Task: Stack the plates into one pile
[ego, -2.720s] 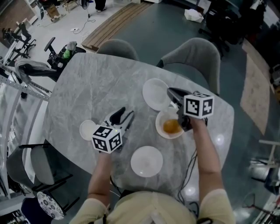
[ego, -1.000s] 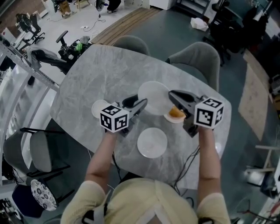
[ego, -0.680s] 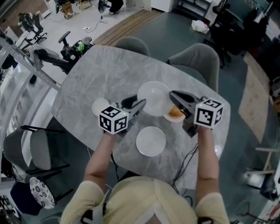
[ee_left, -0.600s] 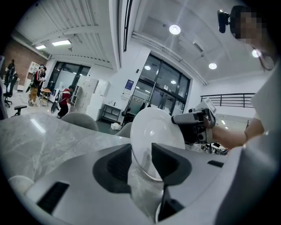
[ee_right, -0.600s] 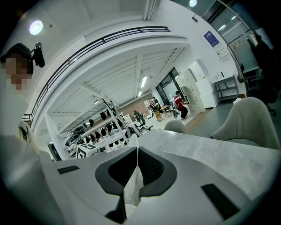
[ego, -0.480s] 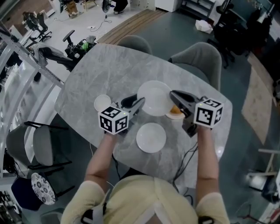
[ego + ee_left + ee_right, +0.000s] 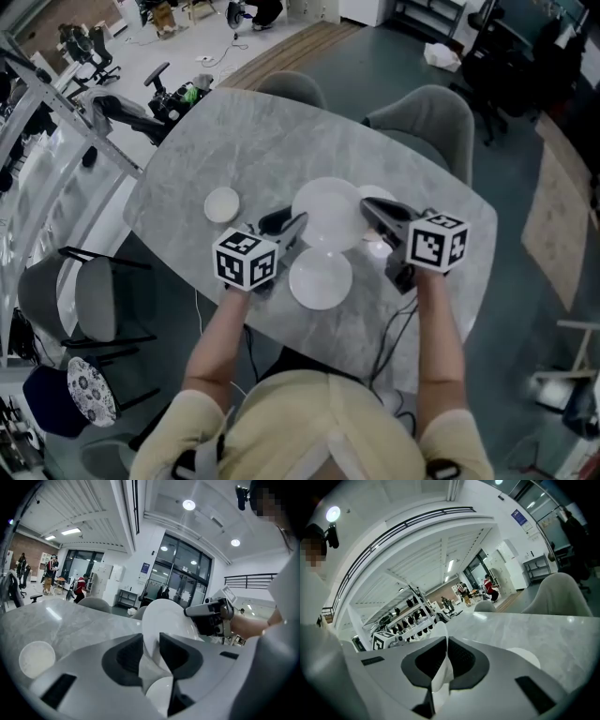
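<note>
A large white plate hangs tilted above the grey marble table, gripped from both sides. My left gripper has just been closing, and its pads now press on the plate's left rim. My right gripper is shut on the opposite rim and shows at the plate's far edge in the left gripper view. A medium white plate lies flat just below and nearer me. A small plate sits at the left. A white bowl rests under the right gripper, mostly hidden.
Two grey chairs stand at the table's far side, and another chair is at the left. The table's near edge runs just below the medium plate. Exercise gear and people fill the room beyond.
Both grippers and the large plate have shifted toward me, closer to the medium plate. The left jaws have narrowed onto the plate's rim. The bowl's orange content is now hidden under the right gripper.
</note>
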{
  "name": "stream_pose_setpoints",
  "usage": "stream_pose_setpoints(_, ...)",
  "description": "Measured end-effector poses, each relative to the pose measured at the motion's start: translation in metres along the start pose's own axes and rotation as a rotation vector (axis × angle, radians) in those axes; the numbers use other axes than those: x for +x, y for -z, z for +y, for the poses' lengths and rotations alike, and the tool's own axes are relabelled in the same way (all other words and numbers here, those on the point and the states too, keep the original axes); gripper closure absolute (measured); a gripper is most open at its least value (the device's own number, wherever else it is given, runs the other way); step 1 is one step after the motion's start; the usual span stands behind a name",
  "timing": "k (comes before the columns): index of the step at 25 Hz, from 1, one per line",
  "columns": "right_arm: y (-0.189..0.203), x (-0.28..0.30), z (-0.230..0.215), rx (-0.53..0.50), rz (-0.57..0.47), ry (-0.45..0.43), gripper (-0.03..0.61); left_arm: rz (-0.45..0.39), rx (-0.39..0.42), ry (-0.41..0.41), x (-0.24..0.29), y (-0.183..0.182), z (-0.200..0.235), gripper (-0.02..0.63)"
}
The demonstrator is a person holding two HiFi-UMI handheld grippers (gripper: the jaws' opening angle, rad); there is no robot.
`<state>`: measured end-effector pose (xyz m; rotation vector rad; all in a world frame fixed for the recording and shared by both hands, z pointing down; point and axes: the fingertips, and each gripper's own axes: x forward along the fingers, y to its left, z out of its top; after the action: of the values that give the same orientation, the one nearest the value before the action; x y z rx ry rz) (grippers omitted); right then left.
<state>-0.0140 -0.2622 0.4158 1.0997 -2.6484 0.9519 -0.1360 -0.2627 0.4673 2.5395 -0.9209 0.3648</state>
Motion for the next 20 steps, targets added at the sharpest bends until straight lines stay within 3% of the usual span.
stream_pose_setpoints(6, 0.036, -0.007, 0.001, 0.057, 0.029, 0.009, 0.565, 0.036, -0.043, -0.041, -0.013, 0.03, -0.015, 0.505)
stream_pose_setpoints(20, 0.135, 0.011, 0.003, 0.201, 0.148, 0.004, 0.563, 0.228, -0.112, -0.125, -0.036, 0.123, -0.018, 0.505)
